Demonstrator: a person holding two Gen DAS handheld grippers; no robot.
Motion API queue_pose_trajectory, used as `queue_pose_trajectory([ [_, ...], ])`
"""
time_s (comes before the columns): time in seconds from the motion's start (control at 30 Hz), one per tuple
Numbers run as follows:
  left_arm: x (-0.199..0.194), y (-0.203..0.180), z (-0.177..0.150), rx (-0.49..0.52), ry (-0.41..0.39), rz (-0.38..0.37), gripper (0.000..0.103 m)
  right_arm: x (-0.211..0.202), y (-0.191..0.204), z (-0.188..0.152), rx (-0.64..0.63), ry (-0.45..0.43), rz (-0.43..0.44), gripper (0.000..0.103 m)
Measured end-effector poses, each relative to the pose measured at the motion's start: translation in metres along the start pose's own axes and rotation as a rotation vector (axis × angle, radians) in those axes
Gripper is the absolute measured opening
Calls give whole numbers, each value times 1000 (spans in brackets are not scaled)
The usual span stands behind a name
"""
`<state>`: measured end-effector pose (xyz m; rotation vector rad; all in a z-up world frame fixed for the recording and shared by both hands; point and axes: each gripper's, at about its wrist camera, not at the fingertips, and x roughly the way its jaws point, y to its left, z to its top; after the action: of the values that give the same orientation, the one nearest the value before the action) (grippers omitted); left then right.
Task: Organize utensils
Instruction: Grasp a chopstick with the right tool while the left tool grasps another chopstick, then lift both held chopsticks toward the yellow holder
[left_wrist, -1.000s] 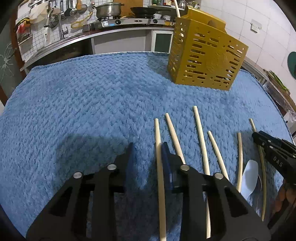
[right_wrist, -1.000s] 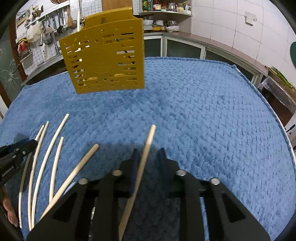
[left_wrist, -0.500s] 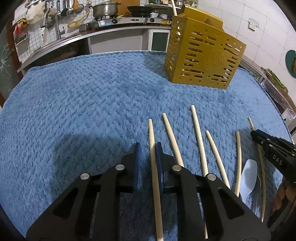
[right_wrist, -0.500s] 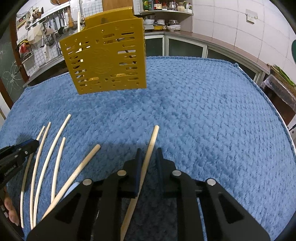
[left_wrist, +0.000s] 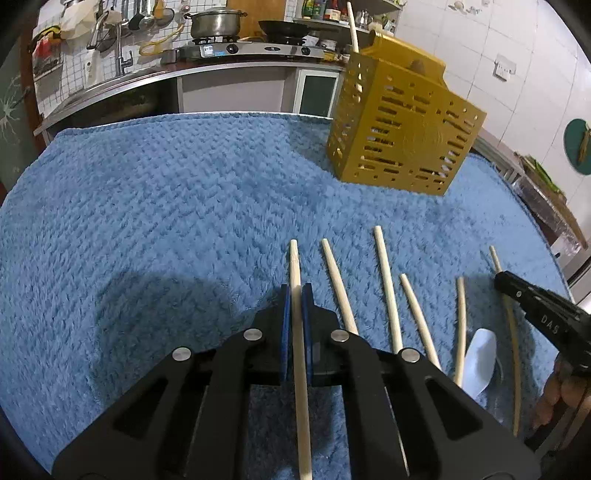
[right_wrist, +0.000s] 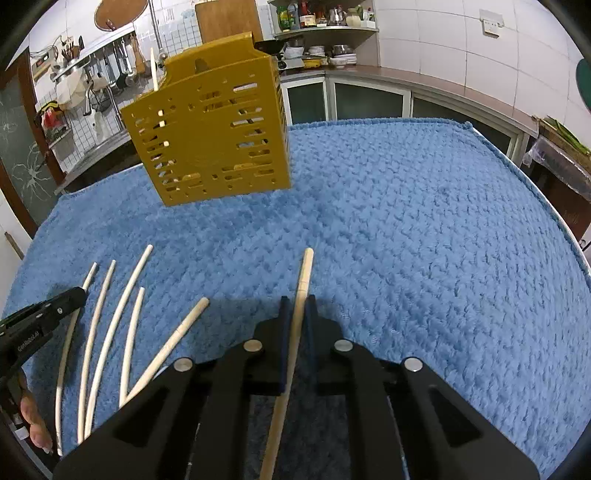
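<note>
My left gripper (left_wrist: 294, 291) is shut on a pale wooden chopstick (left_wrist: 294, 266) that points forward over the blue towel. My right gripper (right_wrist: 297, 302) is shut on another chopstick (right_wrist: 304, 273). Several more chopsticks (left_wrist: 386, 280) lie on the towel between the two grippers, also in the right wrist view (right_wrist: 110, 332). A white spoon (left_wrist: 480, 354) lies among them. A yellow slotted utensil holder (left_wrist: 402, 136) stands at the back with one chopstick upright in it; it also shows in the right wrist view (right_wrist: 210, 144).
A blue fluffy towel (left_wrist: 147, 206) covers the table. The right gripper shows at the right edge of the left wrist view (left_wrist: 543, 314). A kitchen counter with a stove and pot (left_wrist: 214, 22) runs behind the table.
The left gripper's jaws closed from open onto a chopstick. The right gripper tightened on its chopstick. Both grippers have risen slightly with their chopsticks.
</note>
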<state>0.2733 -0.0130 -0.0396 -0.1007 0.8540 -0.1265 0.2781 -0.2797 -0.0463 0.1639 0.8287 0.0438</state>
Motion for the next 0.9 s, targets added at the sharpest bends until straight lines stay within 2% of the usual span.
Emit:
queue_pose_trajectory([
  [0.9,-17,8,4,-41,-34,-48,4,-4,-2,0,8,-20,22,8],
])
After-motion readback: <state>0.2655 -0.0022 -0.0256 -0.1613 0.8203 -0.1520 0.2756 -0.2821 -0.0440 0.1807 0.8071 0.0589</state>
